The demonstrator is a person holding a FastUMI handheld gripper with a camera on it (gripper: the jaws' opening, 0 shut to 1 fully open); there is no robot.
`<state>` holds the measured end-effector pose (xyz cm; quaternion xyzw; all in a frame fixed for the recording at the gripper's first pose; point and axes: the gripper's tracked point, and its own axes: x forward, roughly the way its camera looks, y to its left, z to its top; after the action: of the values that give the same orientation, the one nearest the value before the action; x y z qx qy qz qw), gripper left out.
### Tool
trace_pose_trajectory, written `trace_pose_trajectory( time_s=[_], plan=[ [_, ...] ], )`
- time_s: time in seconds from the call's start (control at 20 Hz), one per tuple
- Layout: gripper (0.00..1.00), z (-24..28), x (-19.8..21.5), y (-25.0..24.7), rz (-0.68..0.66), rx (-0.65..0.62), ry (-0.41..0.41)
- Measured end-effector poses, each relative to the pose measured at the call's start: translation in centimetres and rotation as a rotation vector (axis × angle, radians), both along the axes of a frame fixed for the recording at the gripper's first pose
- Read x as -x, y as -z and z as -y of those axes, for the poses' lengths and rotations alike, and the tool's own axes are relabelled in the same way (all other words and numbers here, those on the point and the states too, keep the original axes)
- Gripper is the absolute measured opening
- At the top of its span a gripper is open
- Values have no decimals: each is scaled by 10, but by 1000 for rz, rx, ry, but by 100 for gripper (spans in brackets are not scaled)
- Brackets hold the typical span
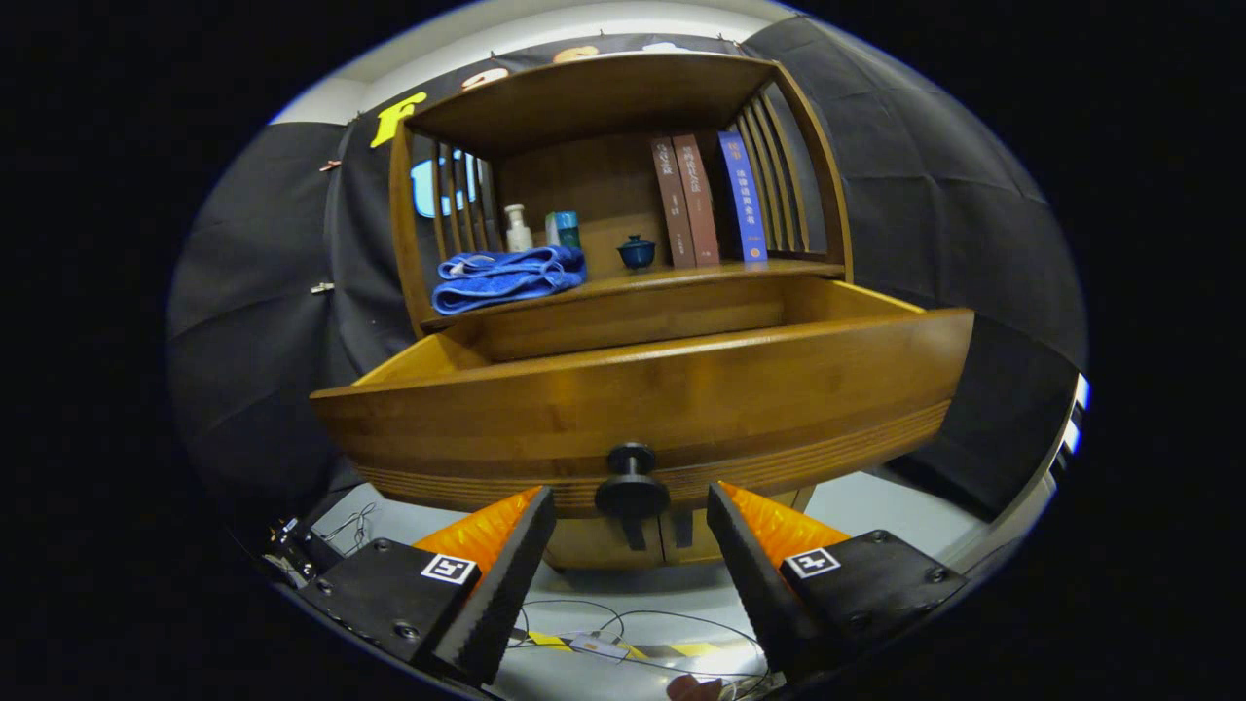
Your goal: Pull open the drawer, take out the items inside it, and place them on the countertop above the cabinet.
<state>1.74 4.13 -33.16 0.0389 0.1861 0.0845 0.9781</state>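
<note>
The wooden drawer [681,389] stands pulled out towards me, its front panel just beyond my fingers. Its dark round knob [632,484] sits between the fingertips with a gap on each side, untouched. My gripper [631,516] is open. The drawer's inside is hidden behind the front panel; only its side walls show. Above it is the countertop [681,277] of the cabinet, carrying a folded blue towel [508,277], a small white bottle [517,229], a teal box [563,230], a dark blue lidded cup [638,252] and three upright books [706,200].
A shelf roof and slatted sides [779,166] enclose the countertop. Below the drawer are the cabinet's lower doors [642,540] with two small handles. Cables and striped tape [623,643] lie on the floor under my fingers.
</note>
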Motion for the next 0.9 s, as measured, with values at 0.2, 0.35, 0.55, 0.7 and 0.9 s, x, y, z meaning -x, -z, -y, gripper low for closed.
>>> trace_pose_trajectory(
  time_s=[0.2,0.35,0.55,0.7,0.9],
  plan=[
    [99,2,3,-70,108,71,-44],
    [99,-3,-5,-110,91,39,-60],
    [99,7,-42,-133,-67,53,25],
    [97,2,-79,-146,-140,66,15],
    [97,-3,-123,-125,-289,146,-7]
  ],
)
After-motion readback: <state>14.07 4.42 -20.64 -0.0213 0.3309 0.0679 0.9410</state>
